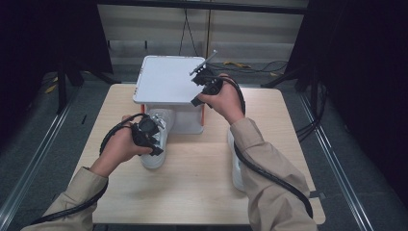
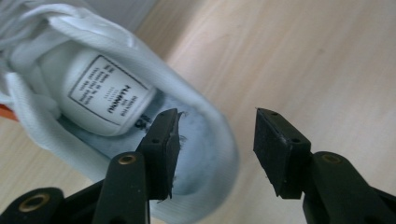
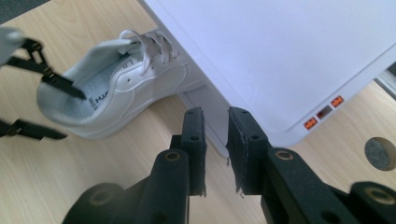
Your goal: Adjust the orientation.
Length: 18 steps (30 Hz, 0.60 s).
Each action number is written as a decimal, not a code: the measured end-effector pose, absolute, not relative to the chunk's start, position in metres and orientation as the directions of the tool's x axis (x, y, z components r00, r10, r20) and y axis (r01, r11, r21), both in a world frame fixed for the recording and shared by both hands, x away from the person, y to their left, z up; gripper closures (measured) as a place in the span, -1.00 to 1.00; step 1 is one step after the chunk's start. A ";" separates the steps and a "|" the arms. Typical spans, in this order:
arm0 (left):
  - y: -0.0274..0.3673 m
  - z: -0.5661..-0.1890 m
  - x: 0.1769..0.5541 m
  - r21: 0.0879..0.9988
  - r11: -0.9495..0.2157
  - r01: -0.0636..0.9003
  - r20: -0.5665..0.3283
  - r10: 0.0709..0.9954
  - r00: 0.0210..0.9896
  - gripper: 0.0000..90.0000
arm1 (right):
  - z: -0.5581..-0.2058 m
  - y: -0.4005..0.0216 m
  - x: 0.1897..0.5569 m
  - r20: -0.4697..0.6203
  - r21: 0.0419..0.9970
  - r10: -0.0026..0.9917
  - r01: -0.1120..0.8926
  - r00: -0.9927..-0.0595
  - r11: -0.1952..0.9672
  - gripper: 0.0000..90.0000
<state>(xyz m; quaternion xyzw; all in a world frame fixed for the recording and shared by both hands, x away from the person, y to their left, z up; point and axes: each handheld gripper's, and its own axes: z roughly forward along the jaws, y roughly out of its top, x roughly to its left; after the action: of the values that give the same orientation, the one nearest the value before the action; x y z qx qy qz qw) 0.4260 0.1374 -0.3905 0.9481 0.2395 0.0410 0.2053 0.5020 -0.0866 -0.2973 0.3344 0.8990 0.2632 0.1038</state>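
A white sneaker (image 1: 158,139) lies on the wooden table (image 1: 192,187) in front of a white shoe box (image 1: 185,120). My left gripper (image 1: 150,137) is open over its heel. One finger (image 2: 161,144) sits inside the shoe opening by the insole label, and the other finger (image 2: 280,149) hangs outside the heel collar (image 2: 219,149). My right gripper (image 1: 204,79) is shut on the lip of the box lid (image 1: 166,79) at its right side. In the right gripper view the lid's lip (image 3: 217,135) runs between the nearly closed jaws, and the sneaker (image 3: 121,93) lies beyond.
A second white sneaker (image 1: 235,166) lies on the right, partly hidden under the right forearm. The box has orange marks on its edge (image 3: 322,113). A round hole (image 3: 380,153) is in the tabletop. Cables and dark stands surround the table.
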 end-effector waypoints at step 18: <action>0.145 -0.393 0.422 0.282 -0.905 0.318 0.033 0.340 0.940 0.55 | -0.315 -0.081 0.534 -0.028 0.532 0.750 0.625 -0.661 0.570 0.98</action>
<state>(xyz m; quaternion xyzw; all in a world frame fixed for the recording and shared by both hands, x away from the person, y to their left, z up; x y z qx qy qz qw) 0.4220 0.1450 -0.3931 0.9752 0.1686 0.0409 0.1376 0.5338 -0.0808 -0.3154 0.3921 0.8771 0.2470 0.1264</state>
